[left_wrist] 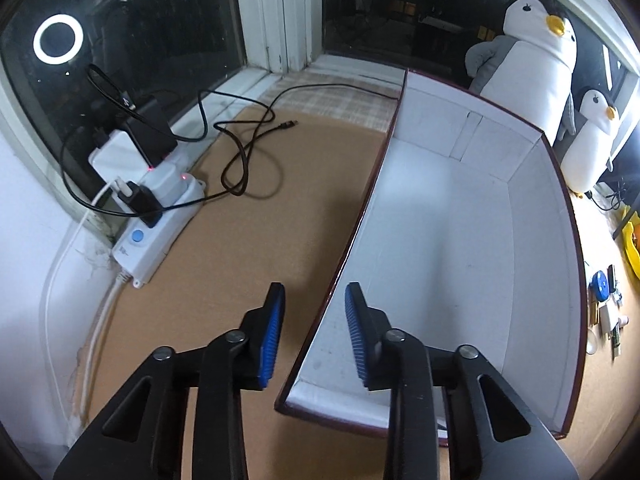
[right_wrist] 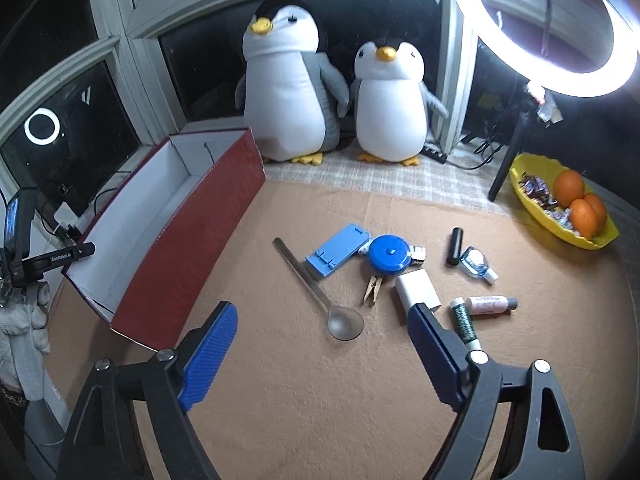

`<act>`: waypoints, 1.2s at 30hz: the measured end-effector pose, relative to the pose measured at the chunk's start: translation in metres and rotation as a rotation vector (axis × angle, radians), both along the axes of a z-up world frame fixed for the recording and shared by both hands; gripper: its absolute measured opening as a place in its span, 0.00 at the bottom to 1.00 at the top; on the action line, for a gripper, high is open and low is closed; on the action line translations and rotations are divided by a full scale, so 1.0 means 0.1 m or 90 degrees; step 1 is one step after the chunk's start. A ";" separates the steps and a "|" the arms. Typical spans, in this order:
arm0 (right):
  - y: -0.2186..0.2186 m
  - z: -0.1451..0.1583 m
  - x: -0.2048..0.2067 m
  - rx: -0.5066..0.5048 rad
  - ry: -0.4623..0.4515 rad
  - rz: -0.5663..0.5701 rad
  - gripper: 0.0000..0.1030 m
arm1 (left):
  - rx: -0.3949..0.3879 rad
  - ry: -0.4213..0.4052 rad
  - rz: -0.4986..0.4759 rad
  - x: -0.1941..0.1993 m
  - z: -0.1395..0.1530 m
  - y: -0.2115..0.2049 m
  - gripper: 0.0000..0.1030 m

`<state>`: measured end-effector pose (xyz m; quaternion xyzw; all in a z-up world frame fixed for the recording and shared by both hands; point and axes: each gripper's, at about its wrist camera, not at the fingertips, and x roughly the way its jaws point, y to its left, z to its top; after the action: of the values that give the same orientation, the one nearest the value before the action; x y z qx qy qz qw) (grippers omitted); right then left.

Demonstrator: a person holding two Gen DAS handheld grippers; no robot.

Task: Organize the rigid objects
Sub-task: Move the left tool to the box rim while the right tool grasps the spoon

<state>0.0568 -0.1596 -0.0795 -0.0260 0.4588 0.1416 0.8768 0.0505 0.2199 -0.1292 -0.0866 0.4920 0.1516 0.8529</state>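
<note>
A long box (left_wrist: 460, 220), dark red outside and white inside, lies empty on the tan mat. My left gripper (left_wrist: 315, 292) straddles the box's left wall near its front corner; one blue pad is outside and one inside, neither touching the wall. In the right wrist view the box (right_wrist: 192, 232) is at the left. My right gripper (right_wrist: 322, 316) hangs open above a metal spoon (right_wrist: 316, 284), holding nothing. Beyond the spoon lie a blue phone stand (right_wrist: 336, 250), a blue round tape measure (right_wrist: 388, 254), a clothespin (right_wrist: 372, 290), a white charger block (right_wrist: 418, 290), a black cylinder (right_wrist: 456, 246) and small bottles (right_wrist: 490, 304).
Two plush penguins (right_wrist: 288, 92) stand by the window behind the box. A yellow bowl with oranges (right_wrist: 560, 204) and a ring light's stand (right_wrist: 516, 140) are at the right. A power strip (left_wrist: 160, 216) with black cables (left_wrist: 248, 148) lies left of the box. A gloved hand (right_wrist: 24, 312) holds the left gripper.
</note>
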 end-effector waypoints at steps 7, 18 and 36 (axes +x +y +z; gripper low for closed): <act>0.15 -0.33 0.32 -0.026 0.060 0.060 0.62 | -0.010 0.014 -0.002 0.06 -0.09 0.00 0.20; 0.40 -0.76 0.65 -0.104 0.123 0.141 0.46 | -0.011 0.024 0.000 0.08 -0.16 0.01 0.20; 0.46 -1.06 0.96 -0.115 0.194 0.159 0.26 | -0.035 0.047 -0.011 0.12 -0.26 0.05 0.20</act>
<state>0.1528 -0.1134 -0.1857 -0.1396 0.5904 0.2099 0.7667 0.0627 0.2249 -0.1549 -0.1004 0.5280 0.1337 0.8326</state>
